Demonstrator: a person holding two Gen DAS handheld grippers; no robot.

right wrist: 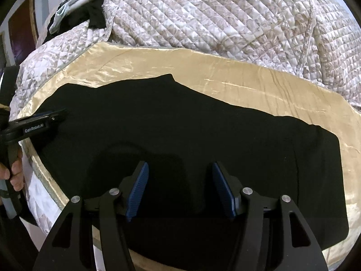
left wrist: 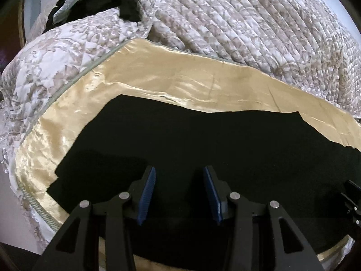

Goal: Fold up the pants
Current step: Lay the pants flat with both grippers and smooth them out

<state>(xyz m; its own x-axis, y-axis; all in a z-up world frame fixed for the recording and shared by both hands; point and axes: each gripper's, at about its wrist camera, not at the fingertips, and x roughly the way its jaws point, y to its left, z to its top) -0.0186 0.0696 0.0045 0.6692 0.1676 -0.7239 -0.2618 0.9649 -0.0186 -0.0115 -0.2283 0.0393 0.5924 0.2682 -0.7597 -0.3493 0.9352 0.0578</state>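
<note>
Black pants [left wrist: 203, 149] lie spread flat on a gold satin sheet [left wrist: 180, 76] on a bed; they also fill the right wrist view [right wrist: 191, 131]. My left gripper [left wrist: 179, 171] is open with blue pads, hovering over the pants near their left end, holding nothing. My right gripper [right wrist: 180, 167] is open and empty above the middle of the pants. The left gripper [right wrist: 56, 117] also shows at the left edge of the right wrist view, held by a hand. The right gripper's body [left wrist: 352, 194] peeks in at the right edge of the left wrist view.
A quilted floral bedspread [left wrist: 248, 22] is bunched behind the gold sheet, also in the right wrist view [right wrist: 225, 18]. A dark and pale blue pile of clothes [left wrist: 90, 0] lies at the back left. The bed's edge [left wrist: 33, 214] drops off at the left.
</note>
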